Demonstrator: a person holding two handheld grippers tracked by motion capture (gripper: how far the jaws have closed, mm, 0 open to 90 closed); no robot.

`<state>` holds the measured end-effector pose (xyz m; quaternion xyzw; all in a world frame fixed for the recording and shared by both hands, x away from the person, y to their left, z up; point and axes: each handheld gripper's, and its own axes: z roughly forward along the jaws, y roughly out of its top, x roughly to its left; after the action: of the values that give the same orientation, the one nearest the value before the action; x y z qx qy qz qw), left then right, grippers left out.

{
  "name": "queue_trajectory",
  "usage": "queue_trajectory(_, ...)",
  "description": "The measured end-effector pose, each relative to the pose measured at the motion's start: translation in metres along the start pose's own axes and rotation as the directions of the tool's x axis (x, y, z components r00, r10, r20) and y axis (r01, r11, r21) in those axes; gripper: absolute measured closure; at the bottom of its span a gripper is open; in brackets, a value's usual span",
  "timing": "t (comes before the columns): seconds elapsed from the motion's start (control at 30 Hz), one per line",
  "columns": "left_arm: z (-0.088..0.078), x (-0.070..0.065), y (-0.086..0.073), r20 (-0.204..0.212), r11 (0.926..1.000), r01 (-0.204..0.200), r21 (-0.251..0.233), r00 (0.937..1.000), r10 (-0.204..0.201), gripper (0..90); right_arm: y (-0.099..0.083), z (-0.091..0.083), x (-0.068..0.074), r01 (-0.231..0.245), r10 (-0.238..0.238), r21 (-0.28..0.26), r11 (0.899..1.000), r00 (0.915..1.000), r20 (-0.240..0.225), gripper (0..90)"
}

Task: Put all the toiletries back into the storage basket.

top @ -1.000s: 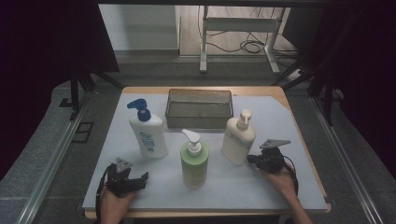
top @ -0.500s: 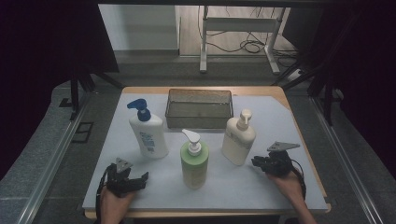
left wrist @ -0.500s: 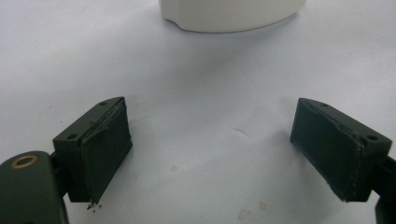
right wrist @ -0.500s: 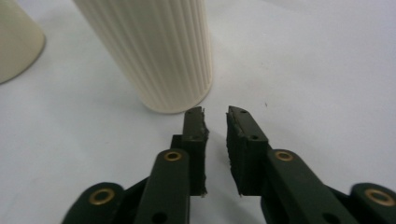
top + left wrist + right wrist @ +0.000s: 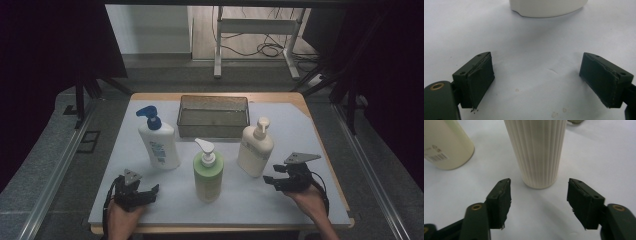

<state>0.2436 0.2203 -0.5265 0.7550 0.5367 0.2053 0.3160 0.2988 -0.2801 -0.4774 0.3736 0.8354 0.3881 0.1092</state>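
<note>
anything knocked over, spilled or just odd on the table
Nothing stands out. The blue-capped bottle, green bottle and cream bottle all stand upright on the white mat, apart from each other, and the mesh tray sits square behind them.

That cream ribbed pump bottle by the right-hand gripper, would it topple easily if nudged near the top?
Probably yes: the cream ribbed pump bottle stands tall and narrow on a small base, so a high push might tip it. Its ribbed sides should help the pads hold. The right gripper, jaws just opening with nothing between them, faces its lower body.
</note>
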Motion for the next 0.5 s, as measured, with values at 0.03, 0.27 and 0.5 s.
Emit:
queue_trajectory(0.03, 0.000, 0.000, 0.000, 0.000, 1.0000, 0.000, 0.000, 1.0000, 0.000, 11.7, 0.002, 0.000, 0.001, -0.002, 0.002, -0.004, 1.000, 1.0000, 0.002, 33.2)
queue_trajectory(0.27, 0.000, 0.000, 0.000, 0.000, 1.0000, 0.000, 0.000, 1.0000, 0.000, 11.7, 0.011, -0.002, 0.005, 0.007, -0.007, -0.023, 1.000, 1.0000, 0.003, 26.1)
queue_trajectory(0.5, 0.000, 0.000, 0.000, 0.000, 1.0000, 0.000, 0.000, 1.0000, 0.000, 11.6, 0.025, -0.002, 0.006, 0.012, -0.012, -0.039, 0.999, 0.9999, 0.003, 19.7)
